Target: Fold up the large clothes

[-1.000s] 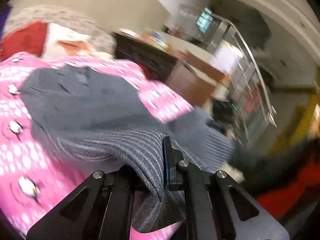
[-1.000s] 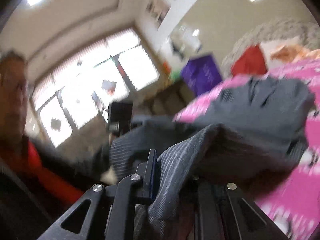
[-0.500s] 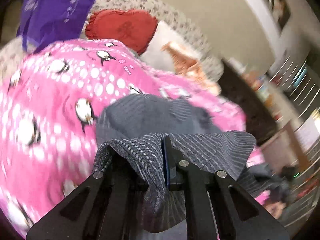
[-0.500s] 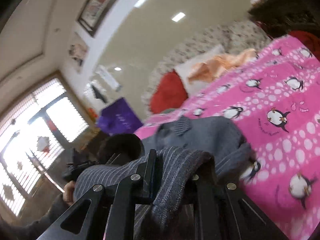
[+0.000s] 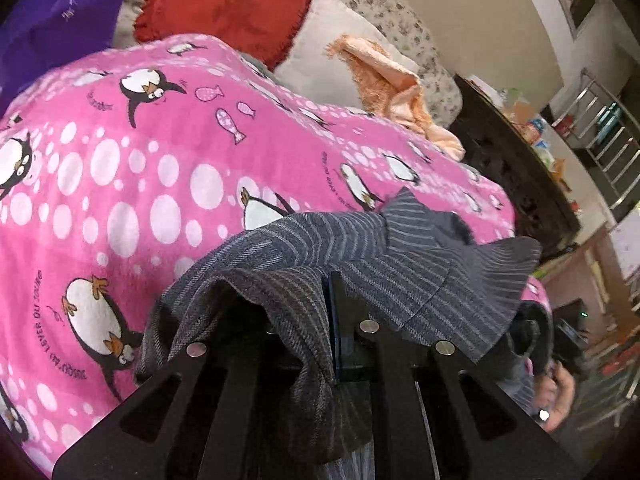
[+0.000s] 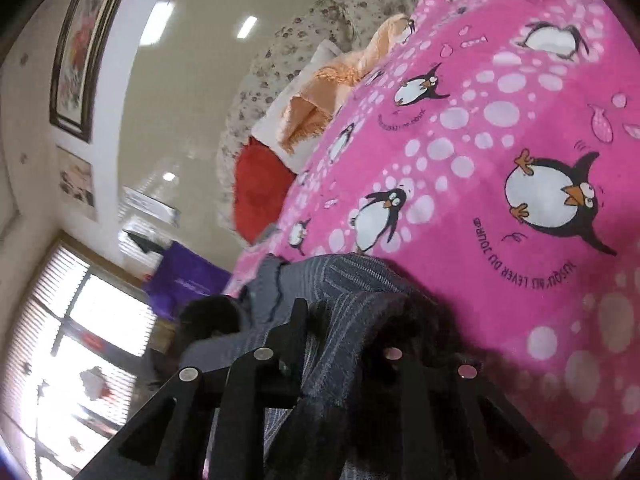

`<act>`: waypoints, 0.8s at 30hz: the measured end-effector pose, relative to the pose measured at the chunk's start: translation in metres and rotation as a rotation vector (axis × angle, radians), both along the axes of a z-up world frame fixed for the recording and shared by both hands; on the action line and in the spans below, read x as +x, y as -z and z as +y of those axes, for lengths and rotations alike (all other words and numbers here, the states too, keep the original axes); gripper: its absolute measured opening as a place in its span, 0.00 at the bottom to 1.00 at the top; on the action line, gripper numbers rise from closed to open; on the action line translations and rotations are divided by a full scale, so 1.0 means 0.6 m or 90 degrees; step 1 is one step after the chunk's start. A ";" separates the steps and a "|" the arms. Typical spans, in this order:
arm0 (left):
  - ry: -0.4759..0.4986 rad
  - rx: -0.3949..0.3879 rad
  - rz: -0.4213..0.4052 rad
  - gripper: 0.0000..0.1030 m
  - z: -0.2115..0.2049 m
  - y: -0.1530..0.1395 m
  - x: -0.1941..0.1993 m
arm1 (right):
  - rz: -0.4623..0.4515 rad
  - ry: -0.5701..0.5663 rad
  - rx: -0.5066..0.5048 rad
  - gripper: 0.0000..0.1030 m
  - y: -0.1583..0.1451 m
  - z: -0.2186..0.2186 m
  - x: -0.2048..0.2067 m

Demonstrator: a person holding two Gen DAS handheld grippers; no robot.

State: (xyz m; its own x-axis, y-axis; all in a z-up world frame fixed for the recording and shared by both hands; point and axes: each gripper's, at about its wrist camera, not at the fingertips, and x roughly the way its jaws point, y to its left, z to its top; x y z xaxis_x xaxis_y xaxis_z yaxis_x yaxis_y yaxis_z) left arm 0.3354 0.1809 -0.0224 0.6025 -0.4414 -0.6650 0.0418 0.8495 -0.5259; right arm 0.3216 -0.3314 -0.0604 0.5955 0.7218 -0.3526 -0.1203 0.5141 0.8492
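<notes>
A grey pin-striped garment lies bunched on the pink penguin blanket, its edge draped over both grippers. My left gripper pinches a fold of it against the blue pad, and its jaws are opening. In the right wrist view the same garment is wedged between the jaws of my right gripper, which are also opening. The cloth hides the right finger. Both grippers sit low over the blanket.
At the head of the bed are a red heart cushion, a white pillow with a peach towel and a purple bag. A dark cabinet stands to the right. A person's hand shows at lower right.
Both grippers swung with the garment's edge from the bedside over the bed toward the pillows, rolling and sinking. The grey cloth now lies doubled on itself, closer to the blanket.
</notes>
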 end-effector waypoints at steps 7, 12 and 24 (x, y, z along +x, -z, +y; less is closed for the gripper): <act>-0.010 -0.087 -0.077 0.72 0.032 -0.108 -0.050 | -0.063 0.002 0.043 0.43 -0.079 -0.026 -0.041; -0.039 -0.039 -0.137 0.73 0.009 -0.139 -0.107 | -0.116 0.027 0.019 0.46 -0.135 -0.033 -0.083; -0.100 0.199 -0.203 0.68 -0.164 -0.007 -0.162 | -0.227 -0.251 -0.432 0.47 -0.163 0.189 -0.178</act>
State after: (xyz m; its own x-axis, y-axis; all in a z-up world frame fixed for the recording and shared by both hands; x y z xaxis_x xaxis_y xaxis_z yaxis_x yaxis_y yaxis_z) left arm 0.2380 0.0823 -0.0182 0.8418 -0.1365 -0.5223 0.0180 0.9741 -0.2255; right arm 0.2145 -0.2177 0.0376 0.5029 0.6001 -0.6220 -0.5985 0.7610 0.2504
